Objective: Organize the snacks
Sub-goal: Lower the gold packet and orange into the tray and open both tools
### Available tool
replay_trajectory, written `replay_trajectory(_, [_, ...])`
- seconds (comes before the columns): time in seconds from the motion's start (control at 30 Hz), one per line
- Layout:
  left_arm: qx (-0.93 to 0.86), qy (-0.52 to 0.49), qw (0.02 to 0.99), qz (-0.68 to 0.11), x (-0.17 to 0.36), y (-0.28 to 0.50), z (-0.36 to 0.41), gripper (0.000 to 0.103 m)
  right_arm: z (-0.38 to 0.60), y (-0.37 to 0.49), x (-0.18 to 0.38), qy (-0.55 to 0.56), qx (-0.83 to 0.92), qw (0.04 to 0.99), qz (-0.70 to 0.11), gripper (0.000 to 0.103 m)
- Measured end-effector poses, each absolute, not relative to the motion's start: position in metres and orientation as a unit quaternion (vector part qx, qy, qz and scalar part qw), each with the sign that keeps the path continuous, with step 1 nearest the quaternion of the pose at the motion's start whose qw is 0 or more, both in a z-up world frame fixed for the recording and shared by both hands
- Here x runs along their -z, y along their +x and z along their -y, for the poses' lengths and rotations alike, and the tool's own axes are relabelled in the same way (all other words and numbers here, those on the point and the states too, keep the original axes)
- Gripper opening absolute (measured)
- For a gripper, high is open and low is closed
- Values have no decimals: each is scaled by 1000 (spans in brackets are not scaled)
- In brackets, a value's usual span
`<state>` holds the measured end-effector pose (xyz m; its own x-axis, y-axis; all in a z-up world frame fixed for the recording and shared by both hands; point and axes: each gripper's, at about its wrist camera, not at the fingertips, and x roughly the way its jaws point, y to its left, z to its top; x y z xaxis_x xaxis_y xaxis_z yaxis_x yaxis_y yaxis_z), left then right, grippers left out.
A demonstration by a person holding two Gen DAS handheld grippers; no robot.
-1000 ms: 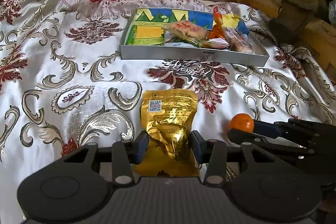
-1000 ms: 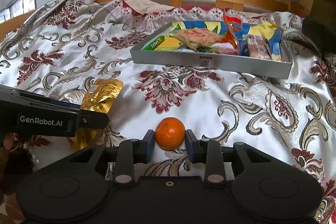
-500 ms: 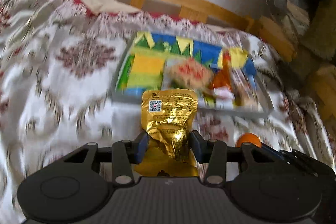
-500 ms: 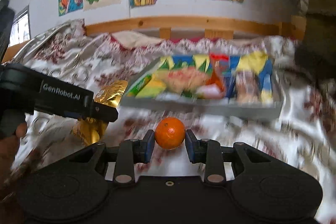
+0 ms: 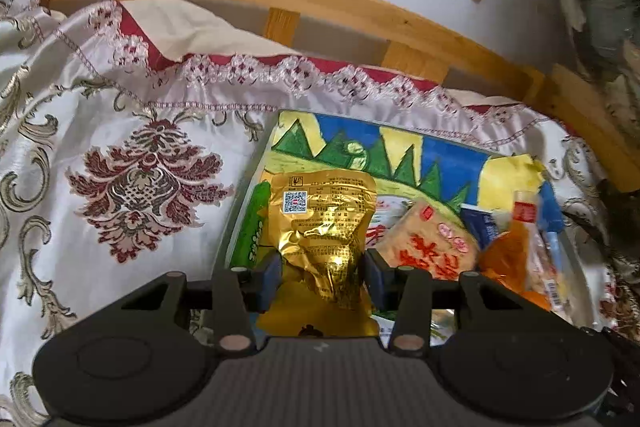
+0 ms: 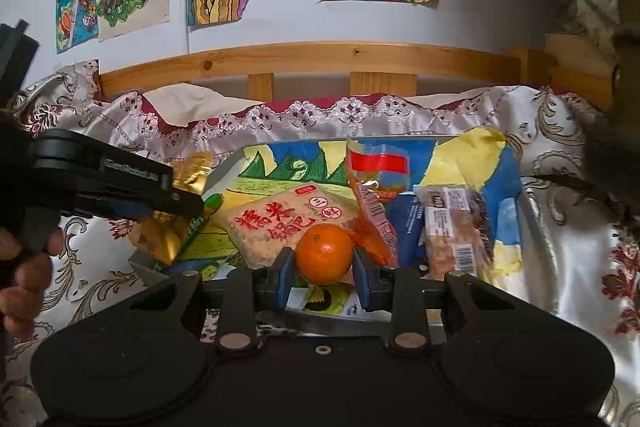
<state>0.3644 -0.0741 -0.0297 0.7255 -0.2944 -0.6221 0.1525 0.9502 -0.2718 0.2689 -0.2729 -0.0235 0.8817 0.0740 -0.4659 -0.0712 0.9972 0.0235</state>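
My left gripper is shut on a gold foil snack pouch and holds it above the left end of the grey tray. My right gripper is shut on a small orange and holds it over the tray's near edge. The tray has a colourful painted liner and holds a rice-cracker pack, an orange-red packet, a wrapped bar and a green packet. The left gripper with the gold pouch also shows at left in the right wrist view.
The tray lies on a bed with a white, gold and red patterned satin cover. A wooden bed rail runs behind it, below a wall with drawings. A dark furry heap sits at the right.
Both grippers have lifted their loads off the bedcover and moved forward to the tray. The pouch and the orange now hang over the tray.
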Motion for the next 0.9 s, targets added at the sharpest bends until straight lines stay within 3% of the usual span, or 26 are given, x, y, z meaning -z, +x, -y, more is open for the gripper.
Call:
replay_trajectory(0.53, [107,-89,913,-383,56,372,83,51,266,282,43,4,-33,959,-282,37])
replay_trajectory(0.63, [107,-84,914,-382,52,369,84,57,268,278,41,7,-33,959,-281,37])
replay_trajectory(0.8, [103,-82,919,-373,42,359,83,80,269,270,35,12,-34,961,-276,47])
replay_trajectory(0.9, [103,-87,921,-366,33,352,81,84,270,262,25,15,-35,963,-266,55])
